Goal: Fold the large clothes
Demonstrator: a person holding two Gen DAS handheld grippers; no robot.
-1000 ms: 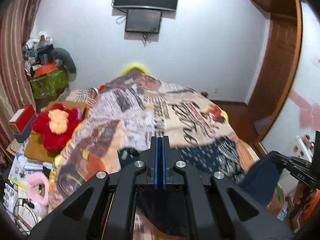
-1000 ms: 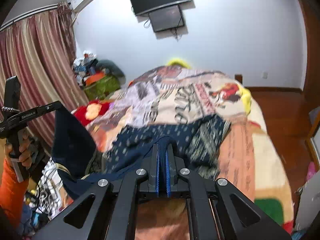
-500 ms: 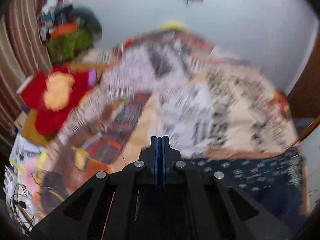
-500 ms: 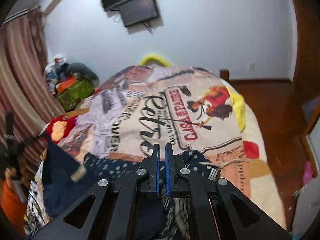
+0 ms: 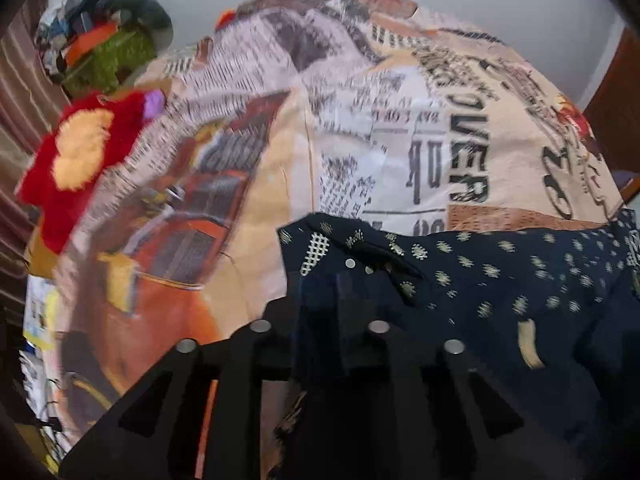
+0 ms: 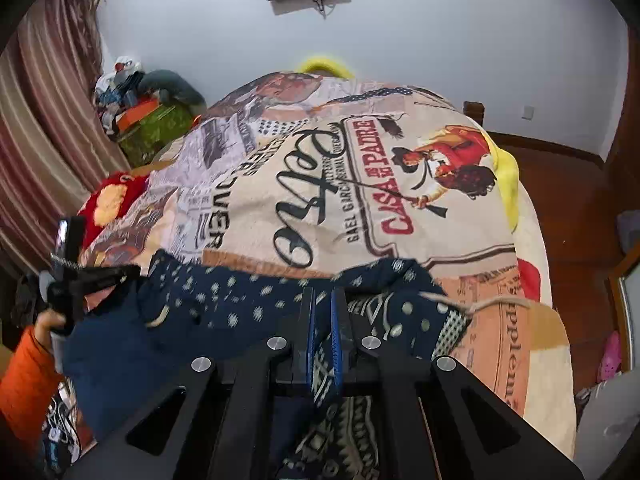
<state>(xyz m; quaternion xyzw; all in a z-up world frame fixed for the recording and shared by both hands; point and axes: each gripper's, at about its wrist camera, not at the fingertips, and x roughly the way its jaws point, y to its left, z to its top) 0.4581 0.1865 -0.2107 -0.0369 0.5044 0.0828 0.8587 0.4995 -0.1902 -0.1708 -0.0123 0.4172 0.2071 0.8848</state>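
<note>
Both tongs at navy garment [image 6: 224, 304]: left [image 5: 318, 292] opening, right [image 6: 323, 308] clamped.

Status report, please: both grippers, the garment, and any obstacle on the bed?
Left gripper opening, navy garment still between its jaws. Right gripper shut on the same garment's edge. Garment lies on the printed blanket. No obstacle seen.

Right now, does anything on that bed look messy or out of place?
Only the dark blue patterned garment: it lies bunched and uneven across the near end of the printed blanket, one corner pinched in the right gripper. A red and yellow plush toy sits wedged beside the bed. Nothing looks spilled or damaged.
</note>
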